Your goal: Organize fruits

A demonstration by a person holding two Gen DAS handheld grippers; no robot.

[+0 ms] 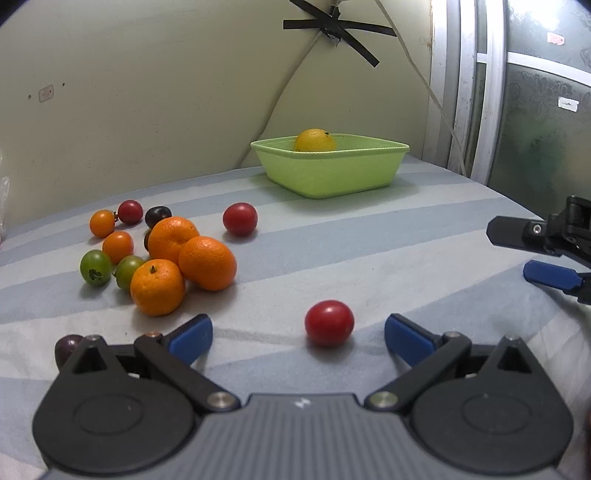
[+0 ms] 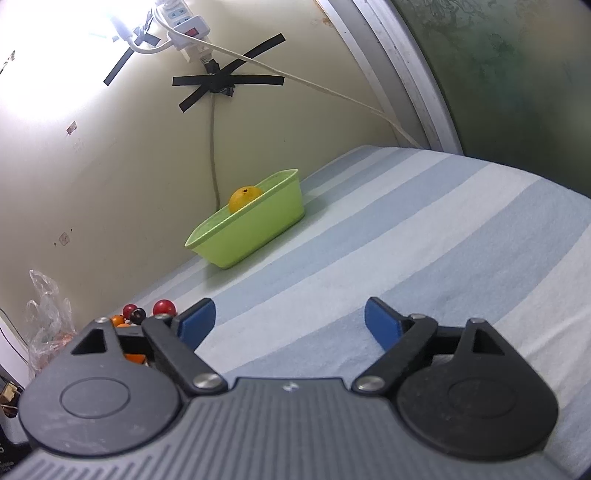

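Note:
A green tub (image 1: 332, 173) stands at the back of the striped cloth with one yellow-orange fruit (image 1: 315, 140) inside; it also shows in the right wrist view (image 2: 247, 232). Three mandarins (image 1: 184, 254) lie at the left among several small red, orange, green and dark tomatoes (image 1: 110, 236). A red tomato (image 1: 328, 323) lies just ahead of my left gripper (image 1: 297, 330), which is open and empty. Another red tomato (image 1: 240, 219) lies farther back. My right gripper (image 2: 290, 323) is open and empty over bare cloth; its fingers (image 1: 517, 232) show at the right edge of the left wrist view.
A dark fruit (image 1: 66, 347) sits half hidden behind the left gripper's left arm. A wall with taped cables (image 2: 221, 83) and a power strip (image 2: 184, 26) runs behind the tub. A crumpled plastic bag (image 2: 44, 314) lies at the far left. A window frame (image 1: 480, 92) is at right.

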